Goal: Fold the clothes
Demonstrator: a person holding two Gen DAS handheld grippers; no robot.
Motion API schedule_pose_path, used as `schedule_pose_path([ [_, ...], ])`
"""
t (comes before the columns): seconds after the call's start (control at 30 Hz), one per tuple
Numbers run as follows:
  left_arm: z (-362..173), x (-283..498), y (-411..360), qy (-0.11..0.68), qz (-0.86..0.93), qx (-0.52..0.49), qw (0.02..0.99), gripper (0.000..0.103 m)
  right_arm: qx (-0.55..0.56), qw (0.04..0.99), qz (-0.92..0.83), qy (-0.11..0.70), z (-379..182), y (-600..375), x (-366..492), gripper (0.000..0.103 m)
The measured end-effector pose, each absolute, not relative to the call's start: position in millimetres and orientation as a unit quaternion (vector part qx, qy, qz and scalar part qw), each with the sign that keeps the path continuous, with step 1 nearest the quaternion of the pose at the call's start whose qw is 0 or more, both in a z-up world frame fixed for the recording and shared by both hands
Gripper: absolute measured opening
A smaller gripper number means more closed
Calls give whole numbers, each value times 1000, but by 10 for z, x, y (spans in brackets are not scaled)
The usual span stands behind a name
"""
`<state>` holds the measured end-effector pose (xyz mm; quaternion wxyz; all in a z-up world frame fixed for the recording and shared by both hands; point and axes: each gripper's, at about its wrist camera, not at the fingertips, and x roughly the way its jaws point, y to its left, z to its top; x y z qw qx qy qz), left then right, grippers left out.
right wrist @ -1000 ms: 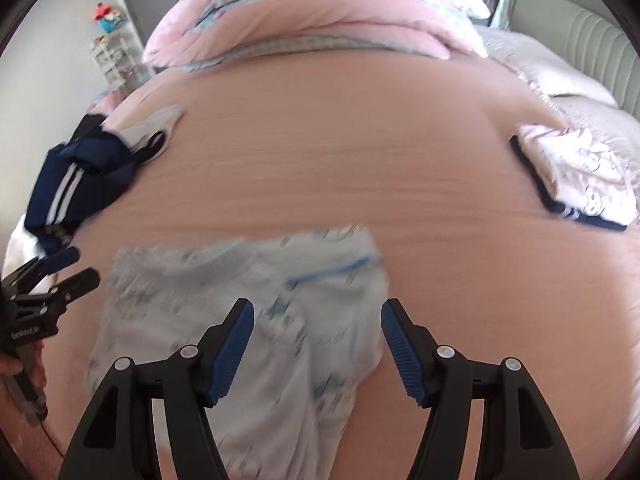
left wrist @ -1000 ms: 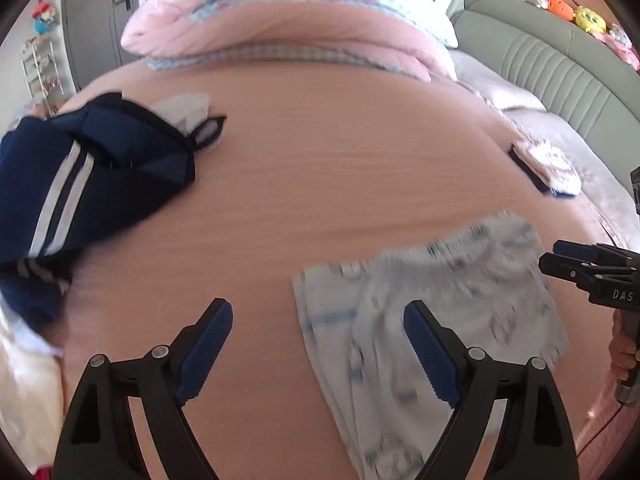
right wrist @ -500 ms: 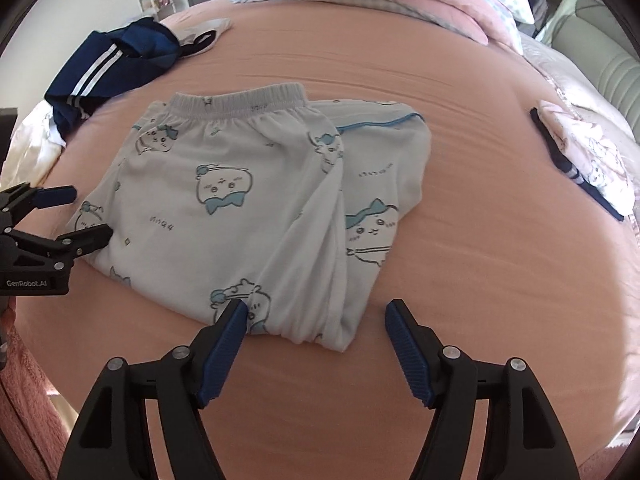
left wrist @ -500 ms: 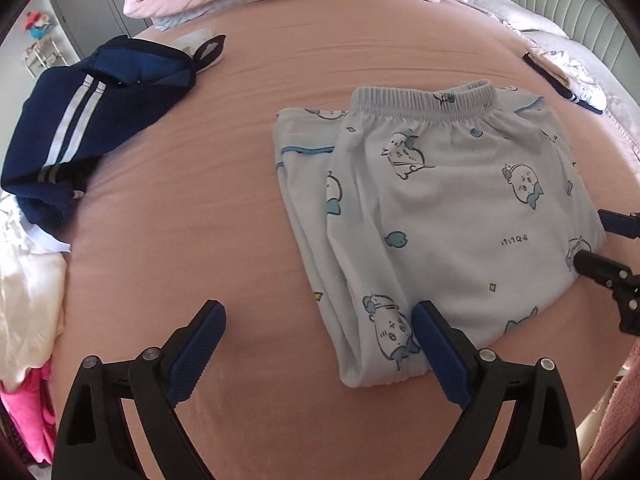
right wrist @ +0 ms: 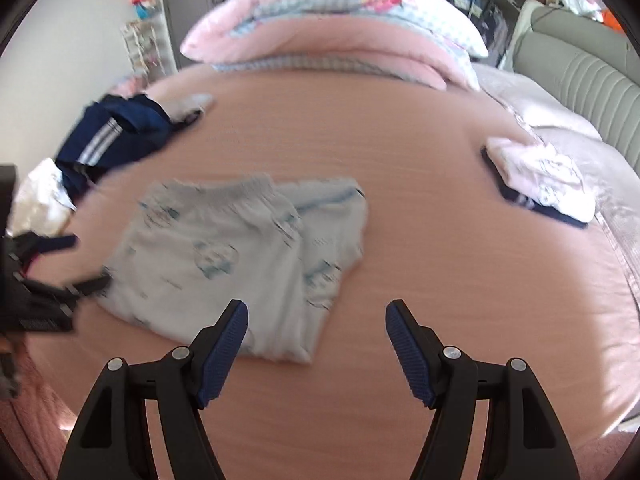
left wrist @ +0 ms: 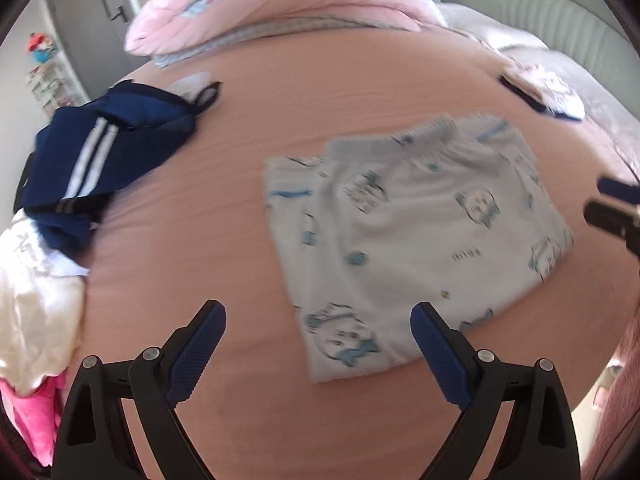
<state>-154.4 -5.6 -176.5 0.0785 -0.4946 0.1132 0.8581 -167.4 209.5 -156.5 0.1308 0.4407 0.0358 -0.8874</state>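
Note:
Folded white trousers with a blue cartoon print (left wrist: 416, 236) lie flat on the pink bed sheet (left wrist: 224, 248), waistband at the far side; they also show in the right wrist view (right wrist: 240, 256). My left gripper (left wrist: 318, 350) is open and empty, above the sheet just near of the trousers' left edge; it also shows at the left of the right wrist view (right wrist: 64, 264). My right gripper (right wrist: 316, 354) is open and empty, above the sheet by the trousers' near right corner; its fingers (left wrist: 612, 208) show at the right edge of the left wrist view.
A navy garment with white stripes (left wrist: 104, 156) lies in a heap at the left with white cloth (left wrist: 36, 292) below it. A folded pink and navy item (right wrist: 540, 180) lies at the right. A pink quilt (right wrist: 332, 36) is piled at the back, next to a grey headboard (right wrist: 580, 76).
Both grippers have tilted up and drawn back a little from the folded trousers, so more of the far bed shows. The trousers lie as they did. Both stay open.

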Motion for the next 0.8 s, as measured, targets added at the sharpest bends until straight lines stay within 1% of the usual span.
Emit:
schedule_pose_path([
  [0.1, -1885, -1520, -23, 121, 848, -510, 75, 96, 465, 141, -873, 32, -1717, 1998, -1723, 71],
  [0.2, -1868, -1494, -165, 113, 848, -515, 46, 96, 514, 104, -850, 44, -1982, 2032, -1775, 71],
  [0.3, -1814, -1432, -362, 104, 852, -514, 3, 95, 525, 91, -846, 28, -1955, 2214, -1753, 71],
  [0.43, -1702, -1362, -711, 16, 867, -498, -15, 95, 494, 13, -867, 66, -1788, 2405, -1689, 71],
  [0.5, -1660, -1314, -704, -15, 873, -487, 18, 95, 482, 30, -876, 20, -1696, 2481, -1692, 71],
  [0.53, -1653, -1293, -672, -21, 875, -483, 32, 95, 475, 39, -879, -1, -1654, 2508, -1693, 71],
  [0.57, -1668, -1278, -591, -9, 874, -484, 40, 95, 469, 51, -881, -16, -1628, 2495, -1690, 71],
  [0.6, -1694, -1280, -523, 1, 872, -486, 49, 95, 465, 61, -883, -15, -1623, 2437, -1687, 71],
  [0.67, -1787, -1335, -437, 13, 865, -498, 65, 95, 464, 77, -882, 12, -1658, 2265, -1674, 71],
  [0.8, -1922, -1413, -423, 16, 854, -515, 64, 95, 486, 106, -865, 61, -1826, 2012, -1623, 71],
])
